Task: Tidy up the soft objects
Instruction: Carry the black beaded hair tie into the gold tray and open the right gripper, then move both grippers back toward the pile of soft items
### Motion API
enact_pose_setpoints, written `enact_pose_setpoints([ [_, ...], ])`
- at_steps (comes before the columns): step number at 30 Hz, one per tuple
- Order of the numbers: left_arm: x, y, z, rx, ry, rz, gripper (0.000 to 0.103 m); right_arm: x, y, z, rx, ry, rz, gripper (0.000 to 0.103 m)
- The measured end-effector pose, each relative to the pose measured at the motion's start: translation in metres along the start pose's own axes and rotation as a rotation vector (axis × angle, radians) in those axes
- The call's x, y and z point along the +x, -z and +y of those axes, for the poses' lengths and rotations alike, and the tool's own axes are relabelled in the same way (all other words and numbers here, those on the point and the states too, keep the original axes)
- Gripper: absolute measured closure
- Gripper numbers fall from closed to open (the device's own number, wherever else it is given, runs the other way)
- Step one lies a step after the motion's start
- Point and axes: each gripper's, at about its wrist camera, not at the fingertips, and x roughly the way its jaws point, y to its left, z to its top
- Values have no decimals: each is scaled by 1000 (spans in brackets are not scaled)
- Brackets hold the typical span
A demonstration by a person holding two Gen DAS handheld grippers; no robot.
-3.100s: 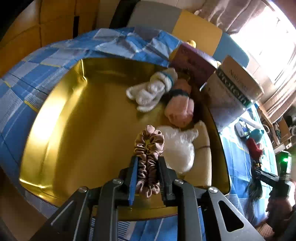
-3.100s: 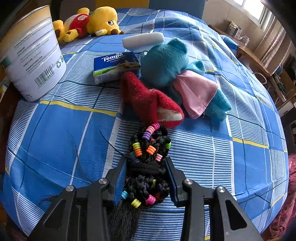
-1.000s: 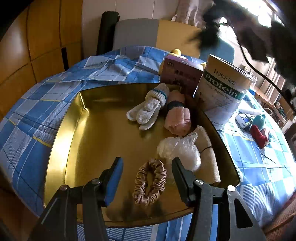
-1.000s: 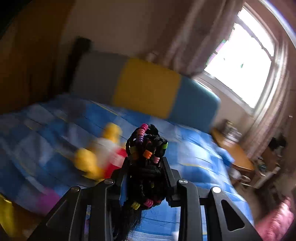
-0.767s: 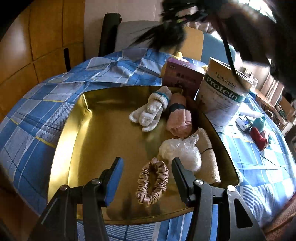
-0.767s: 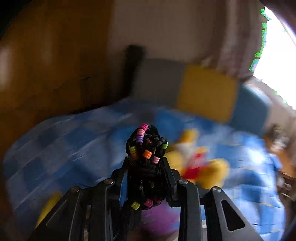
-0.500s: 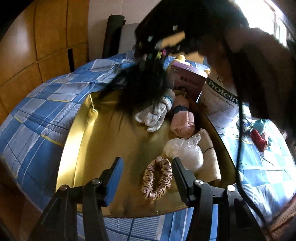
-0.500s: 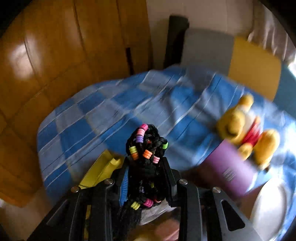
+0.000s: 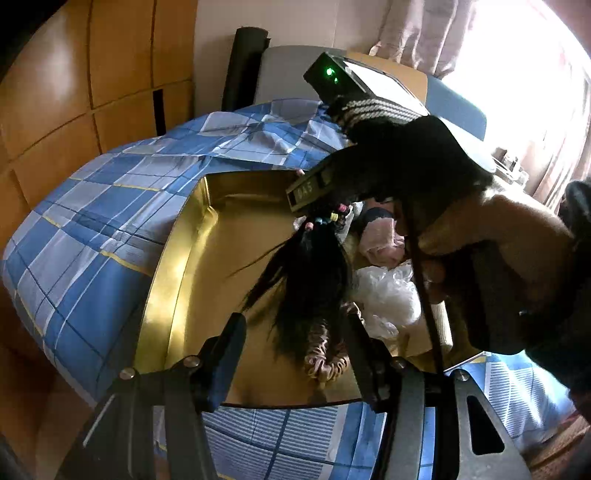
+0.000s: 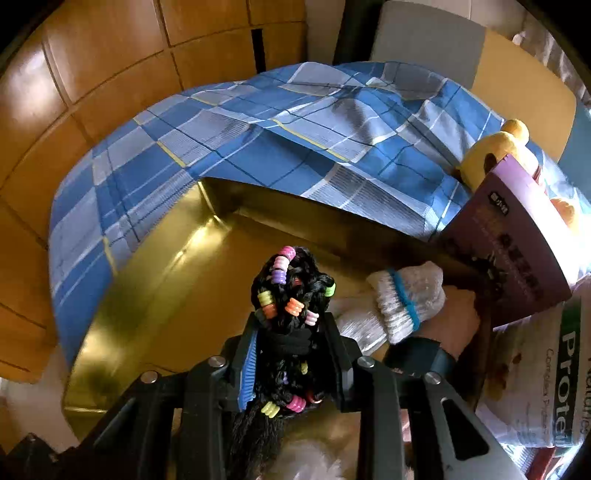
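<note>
the right gripper [image 10: 291, 354] fingers start to part, the beaded black hairpiece [image 10: 291, 295] still pressed between them above the gold tray [image 10: 155, 280]. the left gripper [image 9: 295, 343] hangs with fingers released over the pink scrunchie [image 9: 325, 360] in that tray.

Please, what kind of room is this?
Most likely a bedroom: a blue checked bedsheet covers a bed with a padded headboard, a yellow plush toy lies on it, and curtains hang by a bright window.
</note>
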Motion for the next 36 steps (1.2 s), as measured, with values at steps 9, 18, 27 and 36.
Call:
enact_pose_setpoints([
  [9, -3, -1, 3, -16, -18, -8, 44, -21, 1, -1, 42, -44, -48, 62],
  [18, -7, 0, 4, -26, -22, -10, 44, -84, 28, -15, 32, -37, -183, 61],
  [27, -14, -8, -1, -36, -14, -29, 44, -153, 95, -64, 60, 30, -317, 61],
  [36, -30, -20, -56, 123, 107, -59, 44, -194, 191, -217, 455, 217, -314, 61],
])
